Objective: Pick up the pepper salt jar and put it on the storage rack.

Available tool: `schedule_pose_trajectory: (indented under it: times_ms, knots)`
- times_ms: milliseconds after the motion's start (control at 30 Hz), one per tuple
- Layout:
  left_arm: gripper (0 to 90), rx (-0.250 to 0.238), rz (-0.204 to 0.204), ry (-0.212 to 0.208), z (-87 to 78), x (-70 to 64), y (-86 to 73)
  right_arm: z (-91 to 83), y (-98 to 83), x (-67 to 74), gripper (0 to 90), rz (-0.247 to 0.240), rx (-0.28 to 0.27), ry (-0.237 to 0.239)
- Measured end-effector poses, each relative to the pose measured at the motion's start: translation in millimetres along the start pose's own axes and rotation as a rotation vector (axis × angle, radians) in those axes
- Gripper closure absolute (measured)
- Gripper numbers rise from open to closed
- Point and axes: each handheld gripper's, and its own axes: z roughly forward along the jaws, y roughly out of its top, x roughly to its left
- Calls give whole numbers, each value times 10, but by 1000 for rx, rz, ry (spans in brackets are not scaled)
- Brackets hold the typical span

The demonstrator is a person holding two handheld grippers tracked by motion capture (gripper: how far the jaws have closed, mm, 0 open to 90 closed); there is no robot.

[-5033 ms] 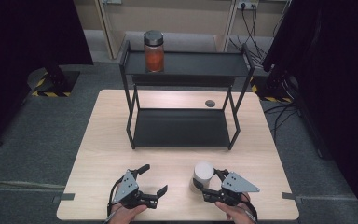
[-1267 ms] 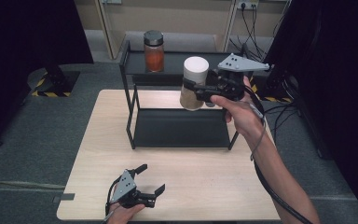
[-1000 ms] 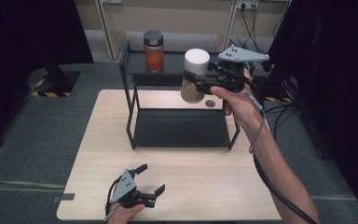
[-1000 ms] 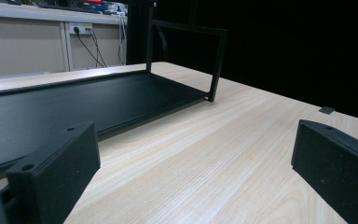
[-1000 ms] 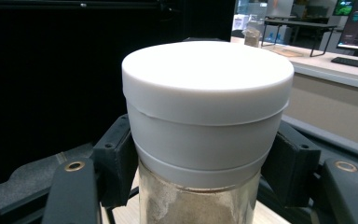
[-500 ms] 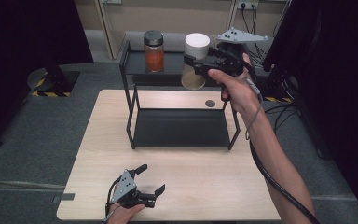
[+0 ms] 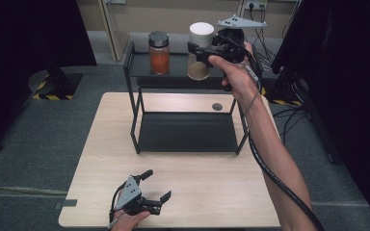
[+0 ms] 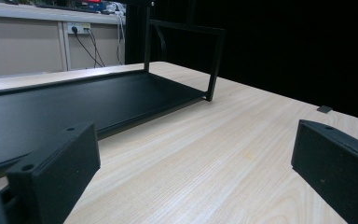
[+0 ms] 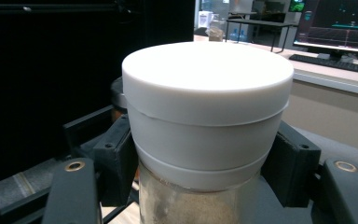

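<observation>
In right tongs, jar upright

This looks like a lab or test room. A light wooden table stands on grey carpet, with black curtains at 10 and 2 o'clock, wall sockets with cables at 1 o'clock, and a monitor on a desk.

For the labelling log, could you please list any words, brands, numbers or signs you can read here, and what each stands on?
None can be read.
White-lidded jar in the right gripper: lid and glass bear no print.
Jar of orange powder on the rack's top shelf: no label legible.
Monitor in the right gripper view: graphics, too small and blurred to read.
</observation>
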Motion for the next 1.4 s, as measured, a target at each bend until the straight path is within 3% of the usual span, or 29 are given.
schedule_pose_trajectory:
  times_ms: [700, 1333, 1400]
  knots:
    - [4, -3, -7, -7, -4, 4, -7, 440, -65, -79, 352, 40, 9, -105]
    - [4, -2, -2, -8, -10, -12, -6, 470, -177, -96, 348, 55, -11, -124]
    - [4, -2, -1, -8, -14, -15, -3, 468, -195, -79, 283, 46, -20, -132]
